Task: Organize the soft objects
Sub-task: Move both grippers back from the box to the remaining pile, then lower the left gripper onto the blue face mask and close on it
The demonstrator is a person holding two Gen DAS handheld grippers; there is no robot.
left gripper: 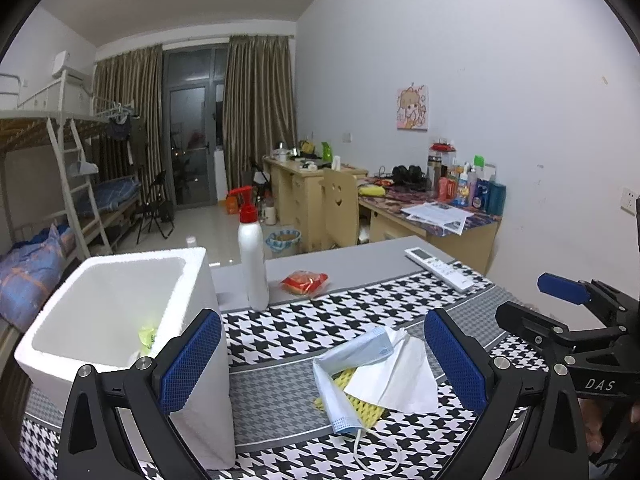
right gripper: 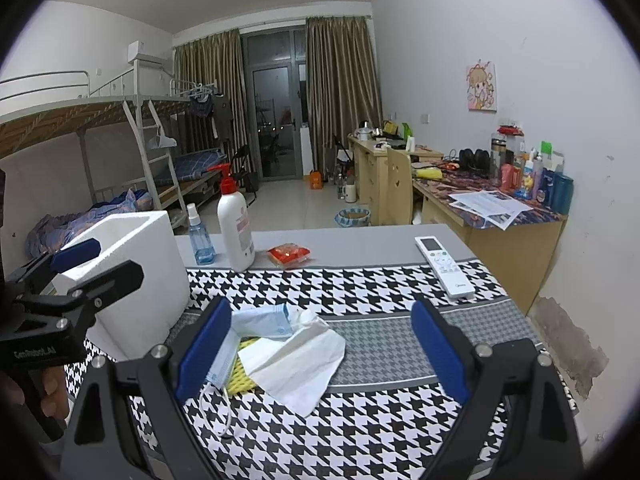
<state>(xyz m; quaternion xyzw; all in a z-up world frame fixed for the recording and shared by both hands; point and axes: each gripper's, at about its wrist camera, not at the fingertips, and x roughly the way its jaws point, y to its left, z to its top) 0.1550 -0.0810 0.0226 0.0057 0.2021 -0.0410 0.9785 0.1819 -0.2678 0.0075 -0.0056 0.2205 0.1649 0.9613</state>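
A pile of soft things lies on the houndstooth cloth: a blue face mask [left gripper: 352,354] [right gripper: 260,322], a white tissue [left gripper: 394,380] [right gripper: 296,364] and a yellow mesh piece [left gripper: 360,398] [right gripper: 240,376] under them. A white foam box [left gripper: 120,320] [right gripper: 132,276] stands to the left, with something yellow-green [left gripper: 148,338] inside. My left gripper [left gripper: 320,364] is open and empty above the pile. My right gripper [right gripper: 320,352] is open and empty, its left finger over the mask. Each gripper shows in the other's view, the right gripper [left gripper: 560,300] and the left gripper [right gripper: 80,264].
A white bottle with a red cap [left gripper: 253,256] [right gripper: 236,228], a small blue spray bottle [right gripper: 200,236], a red packet [left gripper: 304,282] [right gripper: 289,255] and a white remote [left gripper: 440,270] [right gripper: 444,268] lie at the table's far side. Cluttered desks [right gripper: 500,204] line the right wall; bunk beds [right gripper: 100,128] stand left.
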